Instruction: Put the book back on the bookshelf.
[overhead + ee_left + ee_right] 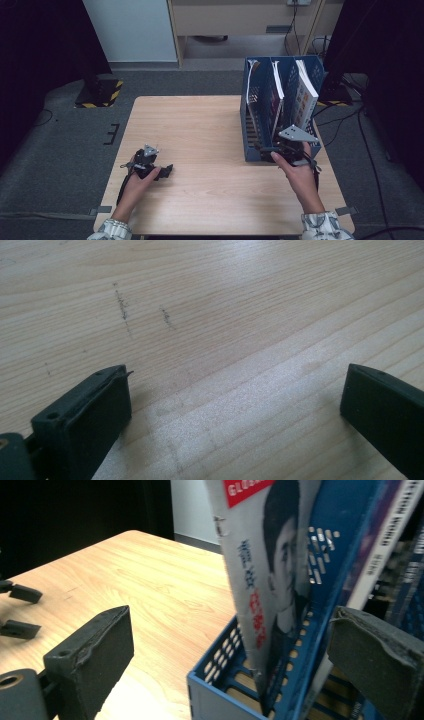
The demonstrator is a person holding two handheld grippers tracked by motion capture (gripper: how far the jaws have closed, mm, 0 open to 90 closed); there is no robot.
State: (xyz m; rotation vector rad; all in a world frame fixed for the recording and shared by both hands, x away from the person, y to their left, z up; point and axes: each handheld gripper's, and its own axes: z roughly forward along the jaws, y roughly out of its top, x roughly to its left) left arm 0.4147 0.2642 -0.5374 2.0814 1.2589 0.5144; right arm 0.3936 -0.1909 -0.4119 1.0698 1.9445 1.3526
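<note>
Blue perforated plastic makes up the three-slot file rack (pixel 248 131) standing at the right side of the pale wooden table (pixel 200 130), and the right gripper (pixel 283 149) is held at its near end, low against the front wall. In the right gripper view its two black jaws stand wide apart with nothing clamped: the left one hangs over bare table just outside the rack's near corner (pixel 212 690), while the right one sits in front of the inner slots. Between them rises a white-covered magazine with a portrait and a red label (pixel 265 580), standing nearly upright in the leftmost slot and leaning a little against the blue divider; neither pad touches it. From the high view this magazine (pixel 251 82) is the leftmost of the upright volumes, with a white-edged dark book (pixel 278 85) in the middle slot and a thicker white-spined book (pixel 304 95) in the right one. The left gripper (pixel 167 171) rests low on the table near the left front edge, well apart from the rack, held in the person's left hand (pixel 140 180). In the left gripper view its jaws are spread wide over bare wood grain (pixel 225 340), holding nothing.
</note>
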